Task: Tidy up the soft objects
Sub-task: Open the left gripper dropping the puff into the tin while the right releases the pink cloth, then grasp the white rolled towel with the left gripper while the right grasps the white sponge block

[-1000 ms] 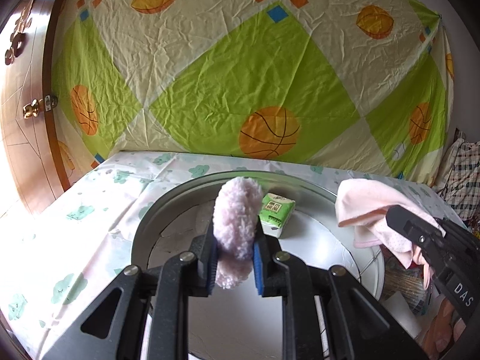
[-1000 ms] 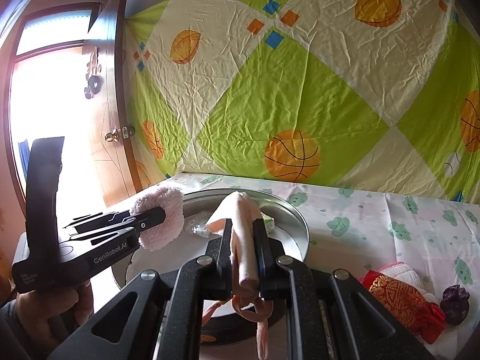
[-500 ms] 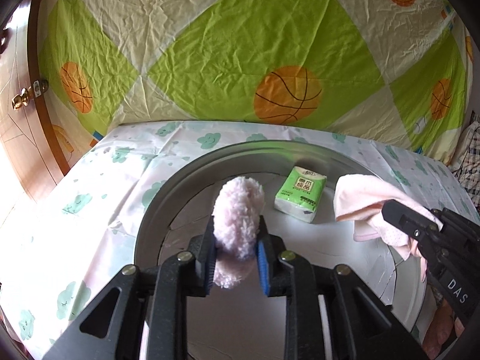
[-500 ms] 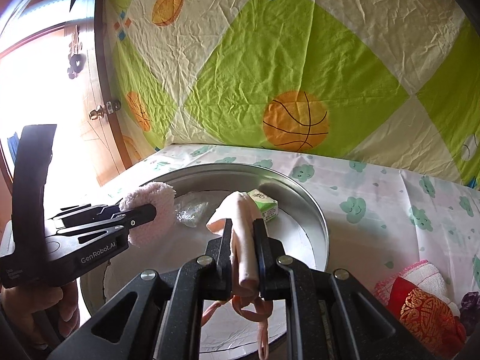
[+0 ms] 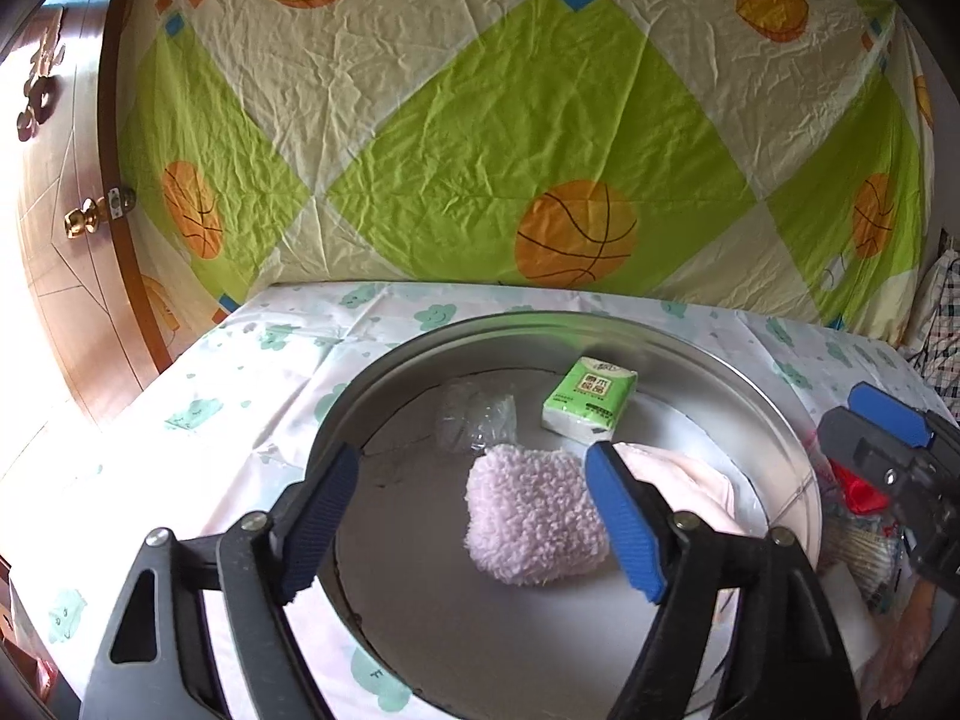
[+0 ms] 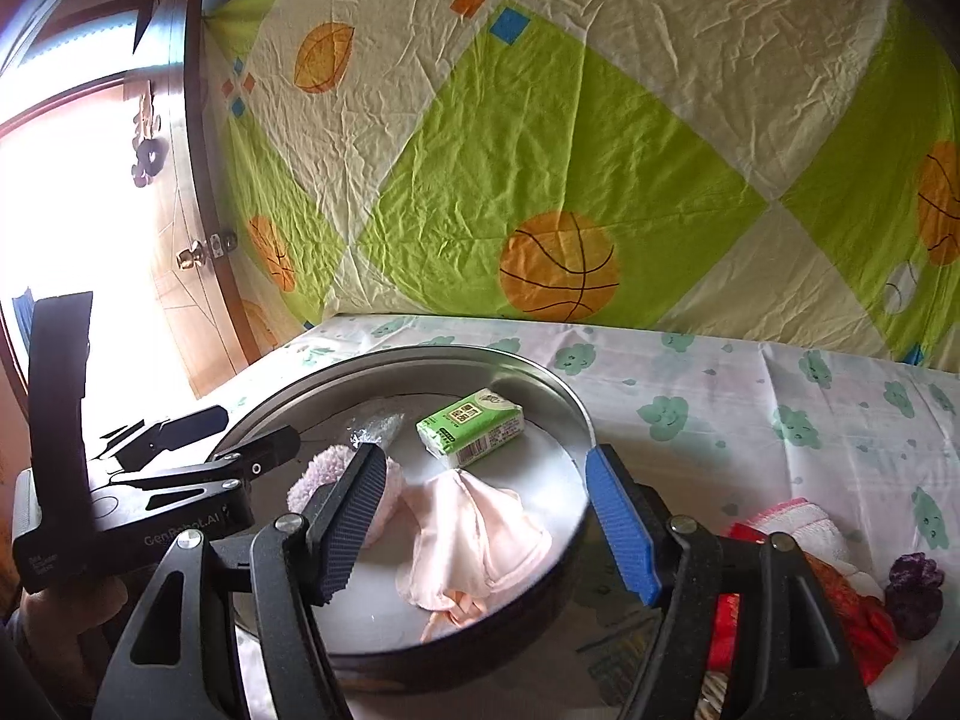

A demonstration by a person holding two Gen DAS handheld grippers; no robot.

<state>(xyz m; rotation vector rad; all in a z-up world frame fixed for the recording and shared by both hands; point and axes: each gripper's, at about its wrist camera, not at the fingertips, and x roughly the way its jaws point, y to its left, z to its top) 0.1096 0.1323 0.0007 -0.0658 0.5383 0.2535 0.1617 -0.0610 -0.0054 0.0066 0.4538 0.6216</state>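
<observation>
A fluffy pink pad (image 5: 534, 516) lies in the round metal tray (image 5: 774, 438), between the spread fingers of my open left gripper (image 5: 474, 531). A pale pink cloth (image 6: 474, 534) lies in the tray (image 6: 564, 402) beside the pad (image 6: 312, 474), under my open right gripper (image 6: 486, 525); its edge shows in the left wrist view (image 5: 690, 480). A green tissue pack (image 5: 591, 399) and a clear plastic bag (image 5: 477, 420) lie at the tray's back; both show in the right wrist view, the pack (image 6: 471, 426) and the bag (image 6: 375, 426). Both grippers are empty.
The tray sits on a cloud-print tablecloth (image 6: 750, 396). To its right lie a red and gold pouch (image 6: 840, 600), a pink-edged white towel (image 6: 798, 516) and a dark purple fuzzy item (image 6: 912, 588). A patterned sheet hangs behind; a wooden door (image 5: 66, 240) stands left.
Both grippers opened. The fluffy pad dropped from the left gripper and the pink cloth from the right; both now lie in the tray. Both grippers drew back slightly.
</observation>
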